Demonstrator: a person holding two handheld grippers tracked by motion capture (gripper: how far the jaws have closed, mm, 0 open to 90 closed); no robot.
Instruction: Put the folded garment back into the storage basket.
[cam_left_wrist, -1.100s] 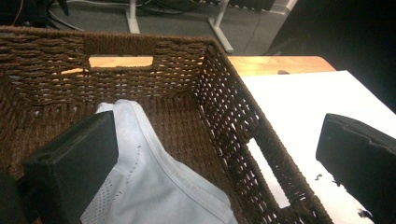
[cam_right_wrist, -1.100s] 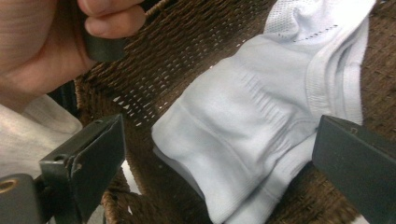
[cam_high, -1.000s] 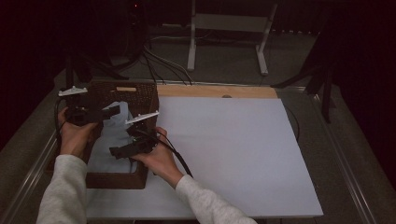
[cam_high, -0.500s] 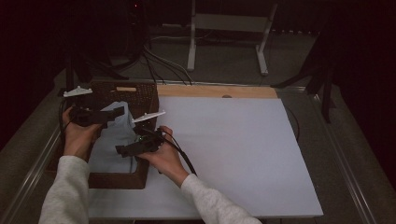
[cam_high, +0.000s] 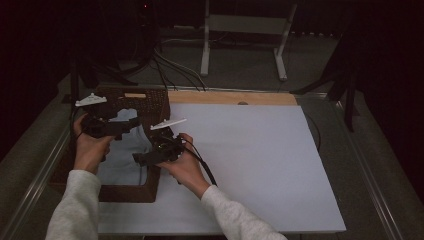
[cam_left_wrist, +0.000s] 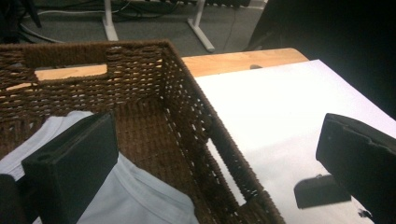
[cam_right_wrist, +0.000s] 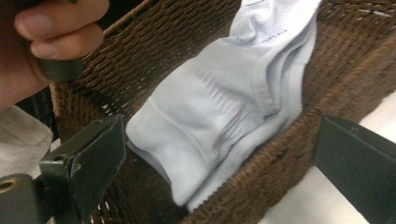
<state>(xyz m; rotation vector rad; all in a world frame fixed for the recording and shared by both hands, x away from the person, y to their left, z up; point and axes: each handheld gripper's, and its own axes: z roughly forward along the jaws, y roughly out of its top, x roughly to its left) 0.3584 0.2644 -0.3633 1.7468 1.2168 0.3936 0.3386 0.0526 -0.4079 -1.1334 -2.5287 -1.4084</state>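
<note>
1. Light-blue garment is lying inside the woven basket at the table's left edge.
2. Left gripper is hanging over the basket's right wall, jaws spread wide, gripping nothing.
3. Right gripper is straddling the basket wall, jaws wide, pointing at the garment, empty.

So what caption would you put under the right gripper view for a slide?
Open right claw straddling the wicker basket's wall, above a pale blue garment lying inside.
</note>
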